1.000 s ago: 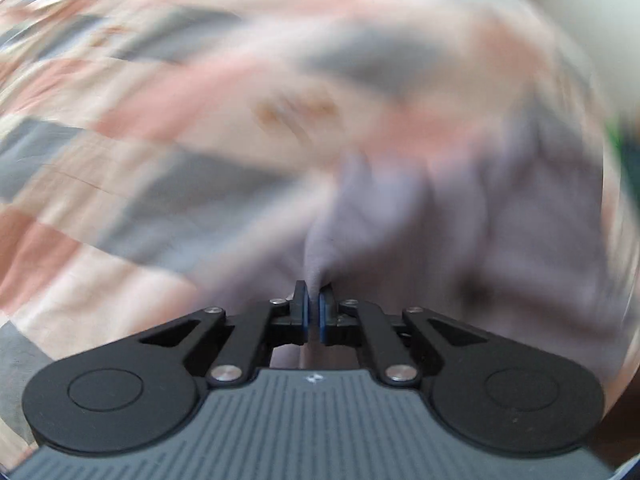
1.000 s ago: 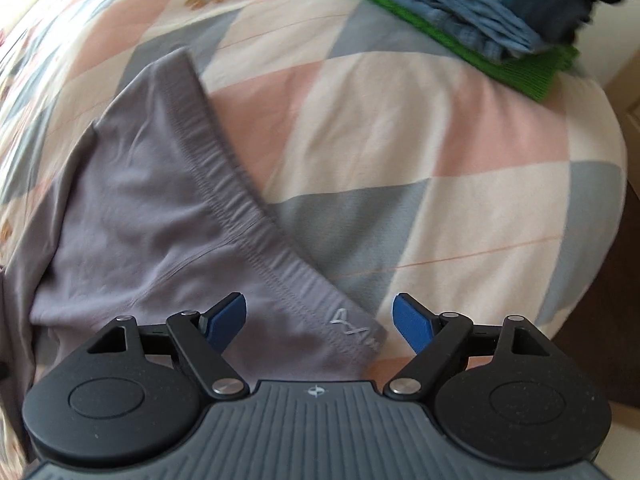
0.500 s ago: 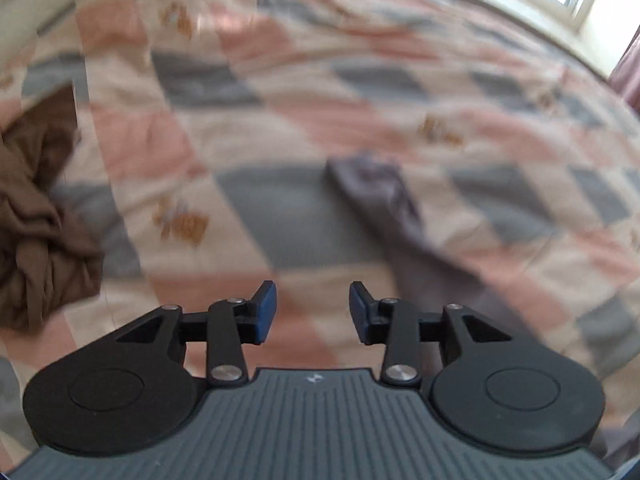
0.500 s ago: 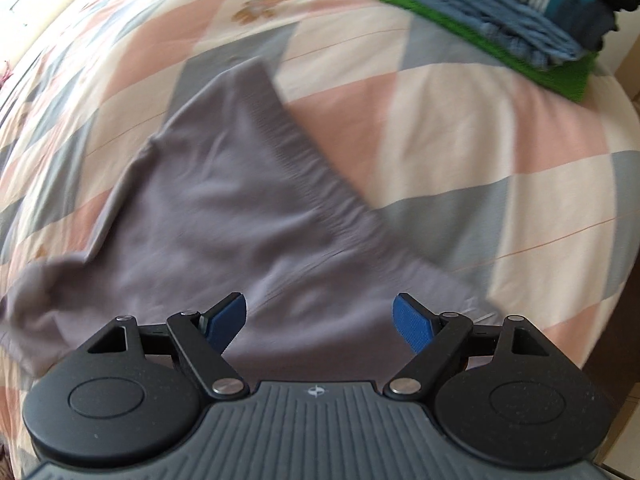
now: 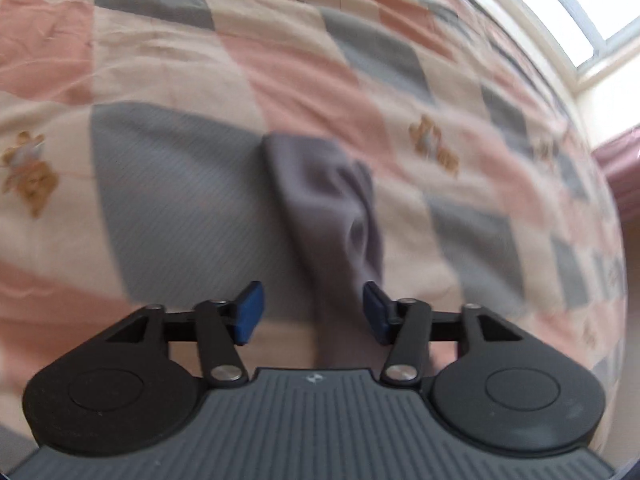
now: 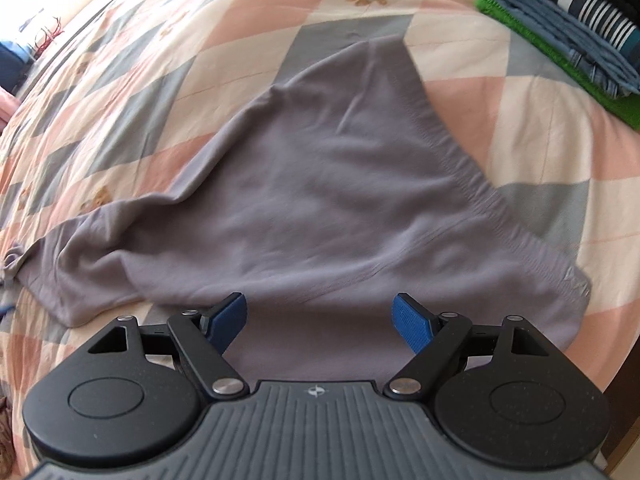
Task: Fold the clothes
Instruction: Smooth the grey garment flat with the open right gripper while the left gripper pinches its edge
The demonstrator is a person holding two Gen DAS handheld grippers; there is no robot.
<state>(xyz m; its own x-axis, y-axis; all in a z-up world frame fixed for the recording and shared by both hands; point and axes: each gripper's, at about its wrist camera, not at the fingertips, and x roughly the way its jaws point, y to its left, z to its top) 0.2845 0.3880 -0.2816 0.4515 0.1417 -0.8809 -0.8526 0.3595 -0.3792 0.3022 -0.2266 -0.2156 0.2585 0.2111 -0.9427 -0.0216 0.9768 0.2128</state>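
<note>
A grey-lilac garment (image 6: 320, 208) lies spread on the checked bedspread (image 6: 160, 60), waistband toward the right. My right gripper (image 6: 320, 316) is open and empty, hovering over its near edge. In the left wrist view, a narrow end of the same garment (image 5: 328, 200) lies rumpled on the bedspread (image 5: 160, 184). My left gripper (image 5: 312, 312) is open and empty, its jaws either side of that cloth strip, just above it.
A stack of folded clothes (image 6: 568, 28), green at the bottom, blue and striped above, sits at the bed's far right corner. The bed edge drops off at the right (image 6: 624, 360). A window (image 5: 580, 12) is beyond the bed.
My left gripper was shut on the grey cloth, then let go and opened wider, moving over the garment's end. My right gripper stayed open and pulled back, showing more of the garment.
</note>
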